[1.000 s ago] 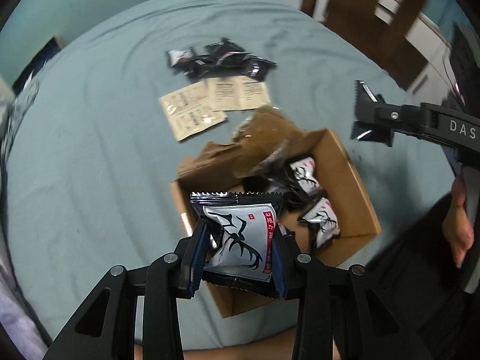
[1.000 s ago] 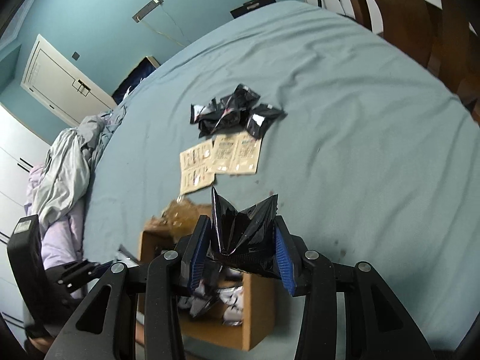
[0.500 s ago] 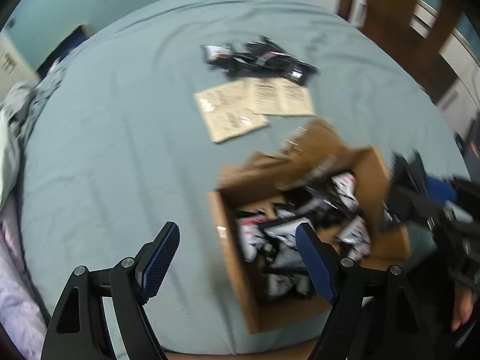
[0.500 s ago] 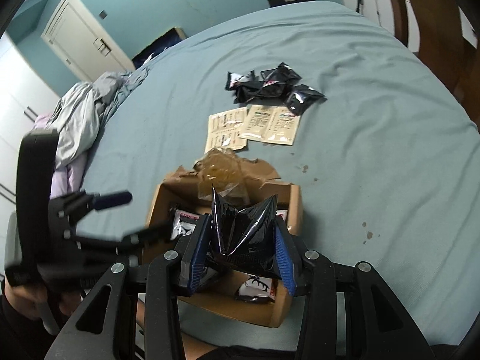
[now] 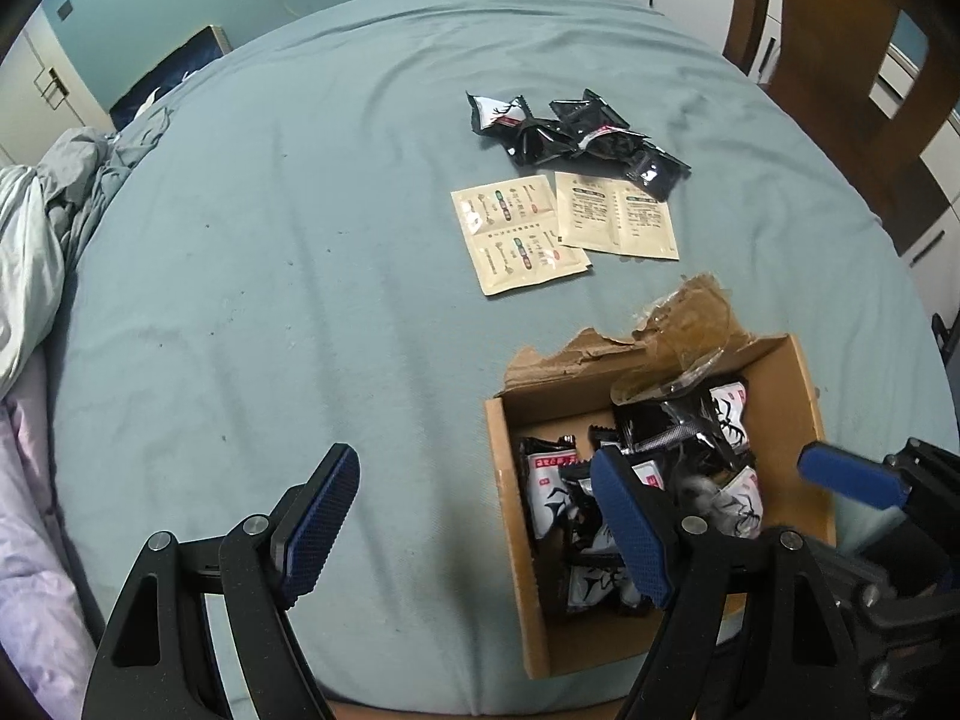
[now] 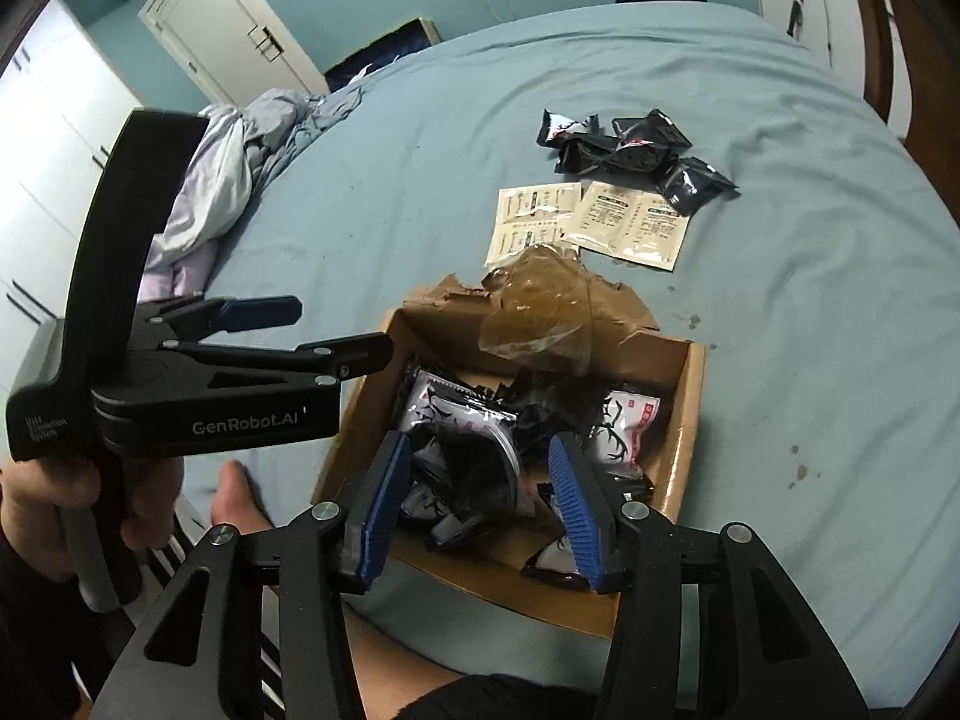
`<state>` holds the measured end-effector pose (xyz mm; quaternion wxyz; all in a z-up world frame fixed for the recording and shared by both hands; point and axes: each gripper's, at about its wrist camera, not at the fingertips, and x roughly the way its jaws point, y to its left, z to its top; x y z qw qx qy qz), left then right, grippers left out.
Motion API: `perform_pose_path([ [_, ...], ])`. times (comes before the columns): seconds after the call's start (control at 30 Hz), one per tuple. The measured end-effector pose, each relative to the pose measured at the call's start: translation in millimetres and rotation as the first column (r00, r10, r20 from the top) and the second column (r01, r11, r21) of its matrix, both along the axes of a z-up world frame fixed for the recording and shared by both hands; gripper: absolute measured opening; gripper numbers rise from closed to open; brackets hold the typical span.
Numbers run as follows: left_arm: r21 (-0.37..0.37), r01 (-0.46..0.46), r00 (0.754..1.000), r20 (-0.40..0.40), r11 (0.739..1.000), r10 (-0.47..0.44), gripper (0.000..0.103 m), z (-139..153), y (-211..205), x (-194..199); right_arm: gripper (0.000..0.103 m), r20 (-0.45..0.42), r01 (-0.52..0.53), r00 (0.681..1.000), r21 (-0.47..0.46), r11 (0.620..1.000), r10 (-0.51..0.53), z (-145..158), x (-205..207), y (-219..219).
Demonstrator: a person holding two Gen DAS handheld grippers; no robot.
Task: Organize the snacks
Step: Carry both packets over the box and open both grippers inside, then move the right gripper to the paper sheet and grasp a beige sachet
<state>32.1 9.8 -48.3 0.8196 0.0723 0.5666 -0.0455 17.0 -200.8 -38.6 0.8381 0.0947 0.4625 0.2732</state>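
Your left hand-held gripper, marked "GenRobot.AI", gapes empty beside the cardboard box; your right hand-held gripper is opening, a crinkly black packet loose between its jaws.

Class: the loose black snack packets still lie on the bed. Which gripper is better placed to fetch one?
Left. The left gripper is open and empty; the right gripper, jaws opening, has a black packet between them over the box.

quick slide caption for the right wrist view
Right gripper opening over a cardboard box of snack packets, more packets left on the bed.
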Motion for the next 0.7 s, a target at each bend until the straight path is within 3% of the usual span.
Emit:
perform_pose_path([
  [0.13,0.011,0.000,1.000,0.000,1.000,0.000,0.080,0,0,-1,0.071,0.015,0.083,0.996,0.031,0.996,-0.083,3,2,-14],
  [0.17,0.014,0.002,1.000,0.002,1.000,-0.002,0.080,1,-1,-2,0.073,0.019,0.111,0.994,0.041,0.993,-0.112,4,2,-18],
  [0.4,0.024,0.026,0.999,0.023,0.999,-0.026,0.080,7,-6,-6,0.073,0.020,0.230,0.972,0.081,0.970,-0.232,5,0,-39],
  [0.57,-0.005,0.021,1.000,0.022,1.000,-0.021,0.080,11,-5,-7,0.073,0.129,0.351,0.930,-0.034,0.936,-0.344,14,-8,-41],
  [0.7,-0.007,0.007,0.999,0.047,1.000,-0.007,0.080,16,-4,-8,0.073,0.195,0.348,0.925,-0.084,0.934,-0.327,26,-13,-35],
])
